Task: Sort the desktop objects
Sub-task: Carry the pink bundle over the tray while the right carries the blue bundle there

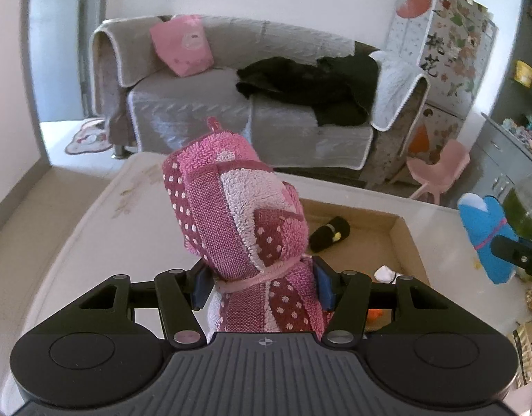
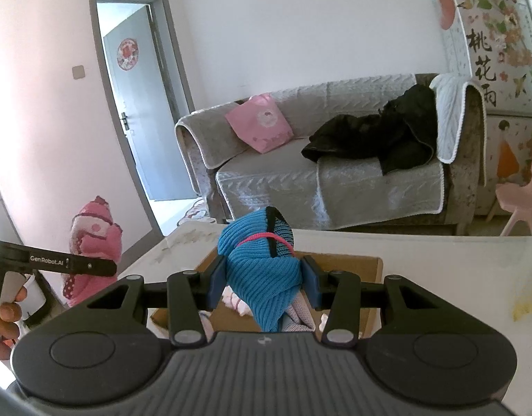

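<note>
Plainly, left claw clamped around pink towel bundle (right claw around blue knit bundle).

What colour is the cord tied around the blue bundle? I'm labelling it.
Pink cord on the blue bundle; clearest in the right wrist view.

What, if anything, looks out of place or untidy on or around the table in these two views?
Yellowish-brown stains mark the white table at its far left, near the corner. In the cardboard box a black roll lies loose on its side. The pink towel bundle and blue knit bundle are held up, tied, not spilled.
</note>
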